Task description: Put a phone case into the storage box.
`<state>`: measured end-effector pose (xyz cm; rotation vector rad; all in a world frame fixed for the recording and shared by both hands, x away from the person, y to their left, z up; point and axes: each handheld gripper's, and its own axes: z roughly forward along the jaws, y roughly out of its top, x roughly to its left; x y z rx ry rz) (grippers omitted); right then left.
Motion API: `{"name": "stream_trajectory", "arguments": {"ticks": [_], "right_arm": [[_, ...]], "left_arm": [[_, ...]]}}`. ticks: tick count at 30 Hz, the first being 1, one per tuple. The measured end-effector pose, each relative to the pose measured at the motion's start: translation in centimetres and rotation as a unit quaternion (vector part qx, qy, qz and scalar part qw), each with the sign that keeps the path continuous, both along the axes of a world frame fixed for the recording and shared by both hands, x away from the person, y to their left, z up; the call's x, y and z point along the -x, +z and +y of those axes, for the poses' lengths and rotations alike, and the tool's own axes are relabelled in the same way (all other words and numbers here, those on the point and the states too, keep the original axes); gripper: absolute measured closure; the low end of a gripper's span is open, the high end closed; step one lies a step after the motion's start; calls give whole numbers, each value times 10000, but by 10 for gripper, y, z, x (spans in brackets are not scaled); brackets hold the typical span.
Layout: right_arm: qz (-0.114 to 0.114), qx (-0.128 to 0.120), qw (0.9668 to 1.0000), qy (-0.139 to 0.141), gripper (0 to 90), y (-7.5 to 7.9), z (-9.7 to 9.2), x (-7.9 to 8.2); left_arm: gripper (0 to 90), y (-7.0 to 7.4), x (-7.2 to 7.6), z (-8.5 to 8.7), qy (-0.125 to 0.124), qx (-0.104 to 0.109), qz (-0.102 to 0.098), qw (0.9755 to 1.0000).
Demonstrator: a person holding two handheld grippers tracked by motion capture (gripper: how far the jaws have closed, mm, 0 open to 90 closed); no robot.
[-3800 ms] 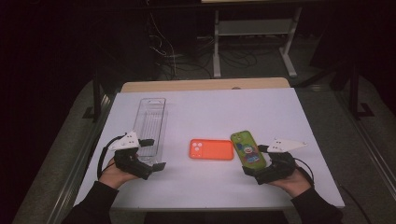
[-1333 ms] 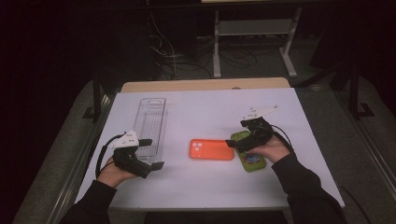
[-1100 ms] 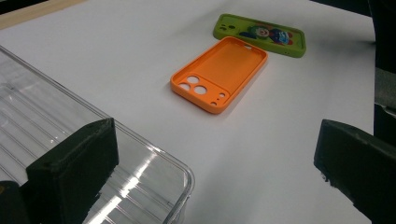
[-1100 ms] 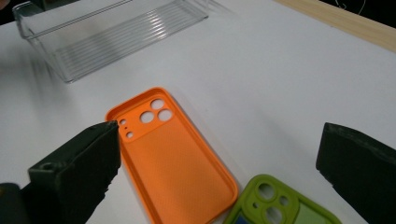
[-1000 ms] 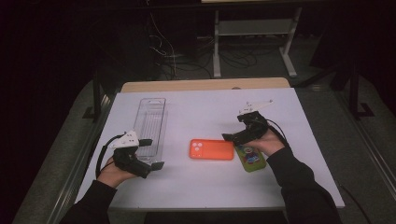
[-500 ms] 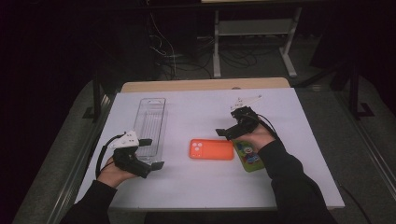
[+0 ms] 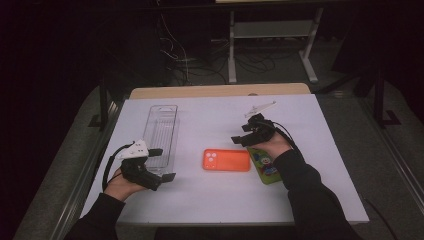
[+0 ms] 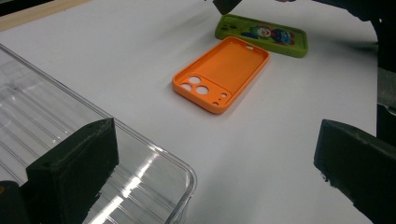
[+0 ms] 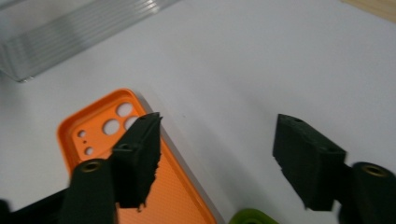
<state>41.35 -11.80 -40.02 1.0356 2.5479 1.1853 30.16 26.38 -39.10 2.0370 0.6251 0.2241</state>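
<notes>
Orange phone case (image 7: 226,160), hollow side up

Green case (image 7: 265,164) half hidden under right forearm.

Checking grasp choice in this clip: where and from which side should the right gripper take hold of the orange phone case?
The orange phone case lies flat, open side up, so its thin raised rim is the part to pinch. Best is the far long edge, from above: the right gripper hangs there, jaws open, and the green case crowds the right end.
</notes>
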Motion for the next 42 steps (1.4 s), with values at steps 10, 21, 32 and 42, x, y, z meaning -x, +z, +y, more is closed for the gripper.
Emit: {"name": "stream_trajectory", "arguments": {"ticks": [10,21,32,42], "right_arm": [[289,527,9982,48,728,-13,3,-3],[451,747,9960,178,885,-24,5,-5],[493,867,9945,328,885,-30,3,-5],[468,935,9936,433,885,-31,2,-3]], "left_arm": [[0,0,0,0,-18,-30,-10,10000],[0,-1,0,0,-16,7,10,10000],[0,-1,0,-1,-17,17,32,10000],[0,-1,0,0,-23,15,31,10000]]}}
